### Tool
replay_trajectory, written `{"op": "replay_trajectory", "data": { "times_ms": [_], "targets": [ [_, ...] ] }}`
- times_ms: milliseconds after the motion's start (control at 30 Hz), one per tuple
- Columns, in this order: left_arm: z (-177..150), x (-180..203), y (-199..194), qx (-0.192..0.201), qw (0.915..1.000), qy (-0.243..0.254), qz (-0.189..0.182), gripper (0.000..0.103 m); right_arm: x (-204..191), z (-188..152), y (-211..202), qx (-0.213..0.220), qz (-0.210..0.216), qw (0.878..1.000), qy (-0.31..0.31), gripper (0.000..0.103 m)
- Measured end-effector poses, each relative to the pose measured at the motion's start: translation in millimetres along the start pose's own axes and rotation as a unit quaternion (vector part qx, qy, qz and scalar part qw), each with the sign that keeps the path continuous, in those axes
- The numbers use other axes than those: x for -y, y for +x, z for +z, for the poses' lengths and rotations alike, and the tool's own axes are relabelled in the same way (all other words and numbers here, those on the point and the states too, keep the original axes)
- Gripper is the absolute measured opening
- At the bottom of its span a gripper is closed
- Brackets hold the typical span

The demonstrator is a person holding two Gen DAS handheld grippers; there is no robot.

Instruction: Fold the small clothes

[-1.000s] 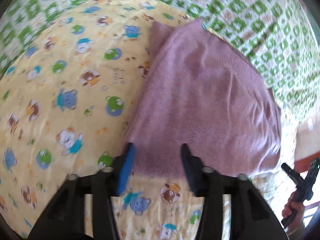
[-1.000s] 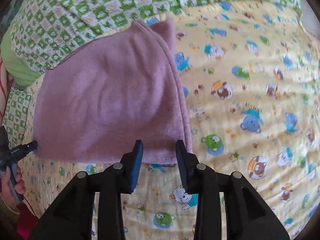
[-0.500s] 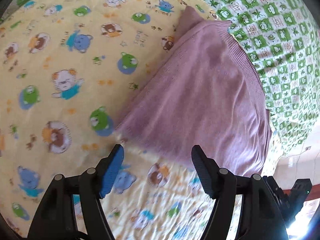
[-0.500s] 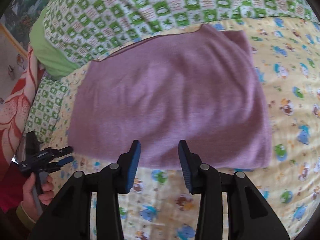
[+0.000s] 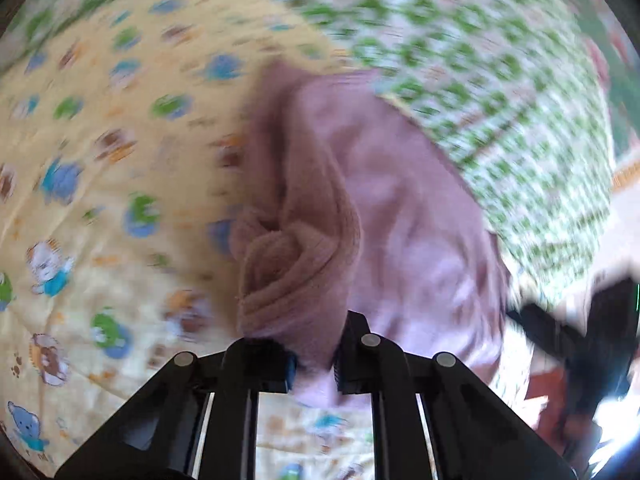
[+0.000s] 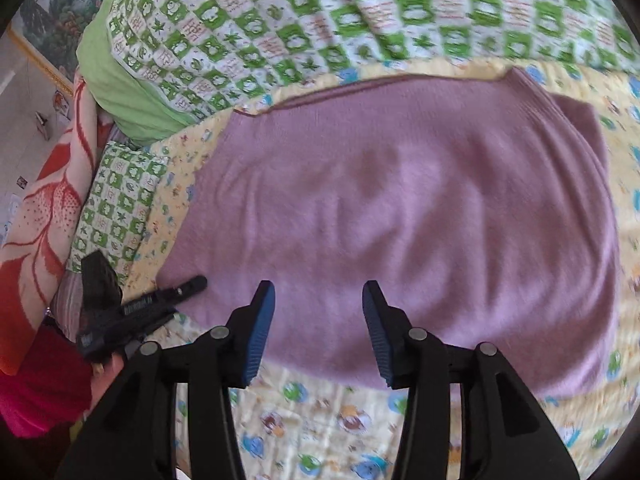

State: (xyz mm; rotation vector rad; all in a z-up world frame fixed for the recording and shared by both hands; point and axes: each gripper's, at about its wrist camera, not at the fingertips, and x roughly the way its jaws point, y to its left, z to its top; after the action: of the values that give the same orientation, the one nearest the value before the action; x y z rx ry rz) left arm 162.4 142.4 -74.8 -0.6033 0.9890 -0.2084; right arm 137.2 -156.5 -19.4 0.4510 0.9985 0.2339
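Observation:
A mauve knitted garment lies folded flat on a yellow cartoon-print sheet. In the left wrist view, which is blurred by motion, my left gripper is shut on the garment's near edge, and the cloth bunches up in folds just ahead of the fingers. My right gripper is open over the garment's near edge, with its blue pads on either side of the cloth. The left gripper also shows at the garment's left corner in the right wrist view.
A green and white checked quilt lies behind the garment, with a green pillow and a red-patterned blanket at the left. The other gripper appears as a dark blur at the right of the left wrist view.
My left gripper has closed on the garment's edge and is lifting it, so the cloth bunches. My right gripper has moved closer over the garment's near edge and stays open.

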Motion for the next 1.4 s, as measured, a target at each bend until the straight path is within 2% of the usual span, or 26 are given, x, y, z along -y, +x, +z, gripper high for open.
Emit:
{"op": "replay_trajectory", "data": {
  "times_ms": [133,200,367,467,633,733,767,800,833,933,1067,1233,1300,1400],
  "targets": [
    [-11,46,4,-0.007,0.997,0.076,-0.018,0.012,-33,52,24,-0.014,0.04,0.999,-0.019,0.061],
    [-16,66,12,-0.014,0.9935,0.112,-0.017,0.012,-42,72,41,-0.031,0.067,0.997,-0.021,0.072],
    [-20,85,33,-0.032,0.9895,0.14,-0.02,0.012,-63,112,94,-0.108,0.107,0.988,-0.036,0.079],
    [-21,88,44,-0.045,0.9885,0.142,-0.024,0.012,-75,121,119,-0.135,0.083,0.986,-0.058,0.082],
    [-20,91,53,-0.055,0.9856,0.158,-0.025,0.012,-100,125,151,-0.176,0.069,0.976,-0.11,0.082],
    [-19,94,55,-0.057,0.9848,0.163,-0.025,0.012,-103,126,154,-0.174,0.086,0.974,-0.117,0.081],
    [-19,95,55,-0.057,0.9849,0.162,-0.025,0.012,-104,126,152,-0.164,0.087,0.974,-0.127,0.058],
    [-18,95,56,-0.058,0.9849,0.161,-0.026,0.012,-102,127,150,-0.165,0.08,0.975,-0.127,0.011],
    [-18,95,54,-0.059,0.9846,0.162,-0.028,0.011,-99,130,150,-0.169,0.076,0.976,-0.117,0.013],
    [-17,105,49,-0.061,0.9824,0.173,-0.037,0.01,-87,135,129,-0.146,0.061,0.98,-0.118,0.012],
    [-21,141,36,-0.053,0.9752,0.201,-0.074,0.01,-54,143,67,-0.092,0.073,0.989,-0.092,0.011],
    [-43,206,44,-0.075,0.9532,0.261,-0.132,0.01,15,143,-13,-0.021,0.045,0.998,-0.044,0.011],
    [-59,225,60,-0.093,0.9438,0.285,-0.139,0.01,53,133,-36,-0.006,0.021,1.0,-0.01,0.011],
    [-93,245,97,-0.138,0.9275,0.319,-0.137,0.01,113,107,-48,-0.003,-0.022,0.999,0.045,0.011]
  ]
}}
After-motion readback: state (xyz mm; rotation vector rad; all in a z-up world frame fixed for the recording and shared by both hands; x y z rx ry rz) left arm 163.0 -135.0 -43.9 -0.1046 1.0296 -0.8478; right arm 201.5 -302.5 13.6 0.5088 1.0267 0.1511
